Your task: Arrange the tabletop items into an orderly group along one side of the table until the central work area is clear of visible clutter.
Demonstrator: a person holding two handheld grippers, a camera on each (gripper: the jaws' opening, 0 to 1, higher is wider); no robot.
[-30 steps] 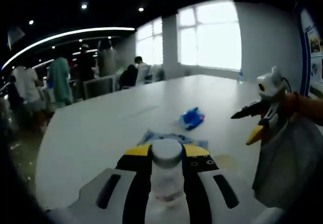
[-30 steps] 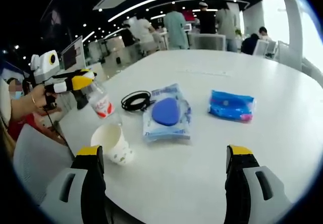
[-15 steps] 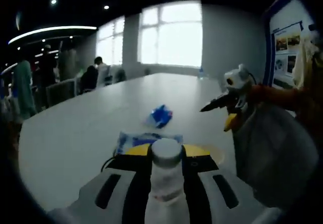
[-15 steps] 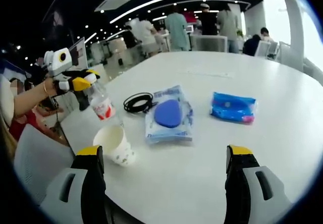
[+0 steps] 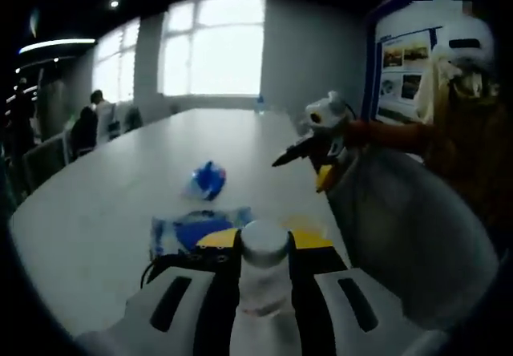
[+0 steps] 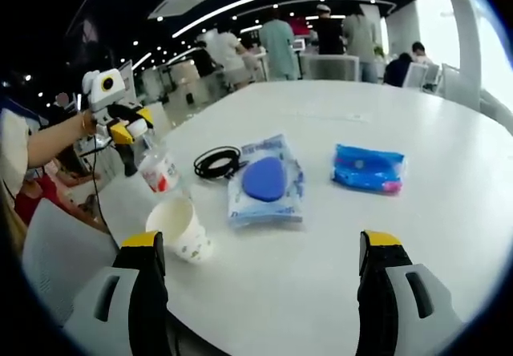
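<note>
While my left gripper [image 6: 120, 125] clamps the bottle [image 5: 263, 292] by its neck, the paper cup [image 6: 183, 226] is the loose item nearest my right gripper [image 6: 264, 288].

From the right gripper view, the bottle hangs tilted just above and behind the cup, near the table's [image 6: 449, 236] edge. My right jaws stand wide apart over bare tabletop; the cup lies to their left and the flat blue packet [image 6: 267, 180], black cable coil [image 6: 216, 161] and small blue pouch [image 6: 369, 167] sit further ahead.

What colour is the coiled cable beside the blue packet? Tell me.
Black. The coiled cable shows best in the right gripper view.
</note>
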